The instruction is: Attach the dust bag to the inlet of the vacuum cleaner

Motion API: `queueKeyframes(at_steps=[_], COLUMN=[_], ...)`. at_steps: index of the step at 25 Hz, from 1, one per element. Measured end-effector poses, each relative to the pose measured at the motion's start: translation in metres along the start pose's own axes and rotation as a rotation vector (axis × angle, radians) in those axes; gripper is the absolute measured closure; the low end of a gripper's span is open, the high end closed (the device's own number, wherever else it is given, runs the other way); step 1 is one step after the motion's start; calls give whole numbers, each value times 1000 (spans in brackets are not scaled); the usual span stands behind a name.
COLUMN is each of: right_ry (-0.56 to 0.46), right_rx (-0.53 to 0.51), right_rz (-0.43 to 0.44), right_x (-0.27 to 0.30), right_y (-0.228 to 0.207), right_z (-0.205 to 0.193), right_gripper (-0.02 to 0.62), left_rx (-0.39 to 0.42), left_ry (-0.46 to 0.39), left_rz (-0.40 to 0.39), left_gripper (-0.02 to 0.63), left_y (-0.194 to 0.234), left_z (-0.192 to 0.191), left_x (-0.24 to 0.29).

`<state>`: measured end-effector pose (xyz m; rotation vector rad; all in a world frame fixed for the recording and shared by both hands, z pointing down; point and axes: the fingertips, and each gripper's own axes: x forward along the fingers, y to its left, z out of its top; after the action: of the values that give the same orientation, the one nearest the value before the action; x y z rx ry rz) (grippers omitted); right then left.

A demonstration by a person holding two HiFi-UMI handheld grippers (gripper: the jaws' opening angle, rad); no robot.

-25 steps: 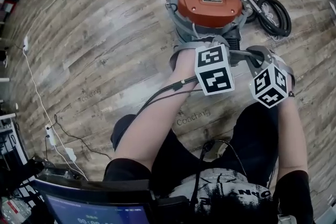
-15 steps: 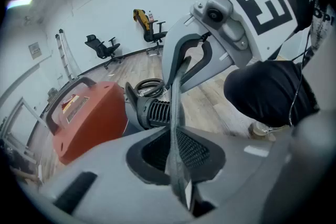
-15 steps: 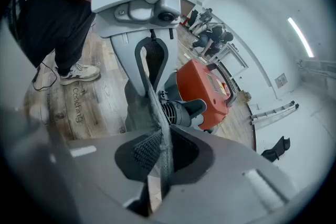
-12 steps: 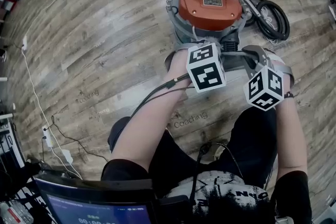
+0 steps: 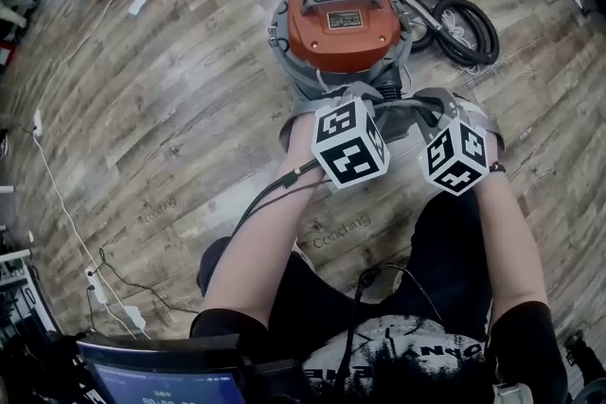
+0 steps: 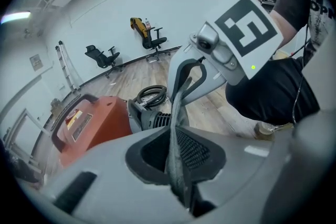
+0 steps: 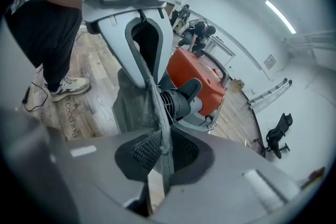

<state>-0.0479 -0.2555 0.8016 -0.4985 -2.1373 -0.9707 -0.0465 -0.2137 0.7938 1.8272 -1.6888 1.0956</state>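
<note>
Pinching fabric, left gripper [image 6: 176,157] and right gripper [image 7: 160,152] each stay clenched on the grey dust bag [image 7: 128,105], stretched between them just before the black inlet [image 7: 178,99] of the orange vacuum cleaner [image 5: 341,14]. Neither has shifted much this past second; bag mouth seemingly not yet seated.

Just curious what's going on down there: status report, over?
Left hand-held gripper and right hand-held gripper shut on dust bag. Bag held before inlet, seemingly not yet on. Nothing in between.
</note>
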Motion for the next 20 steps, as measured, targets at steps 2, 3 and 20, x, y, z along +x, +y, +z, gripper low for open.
queueKeyframes(at_steps=[2, 3, 20], right_ry=[-9, -7, -24], right_rx=[-46, -78, -18], right_rz=[-17, -28, -2], right_x=[-7, -10, -9], right_y=[-2, -3, -6], right_z=[9, 14, 7], right_gripper=[566, 568, 571], left_rx=[-31, -43, 64], left_ry=[25, 41, 91], left_rz=[-20, -27, 56], left_gripper=[574, 575, 571], left_y=[-3, -3, 1], left_z=[-8, -12, -5], left_x=[1, 3, 3])
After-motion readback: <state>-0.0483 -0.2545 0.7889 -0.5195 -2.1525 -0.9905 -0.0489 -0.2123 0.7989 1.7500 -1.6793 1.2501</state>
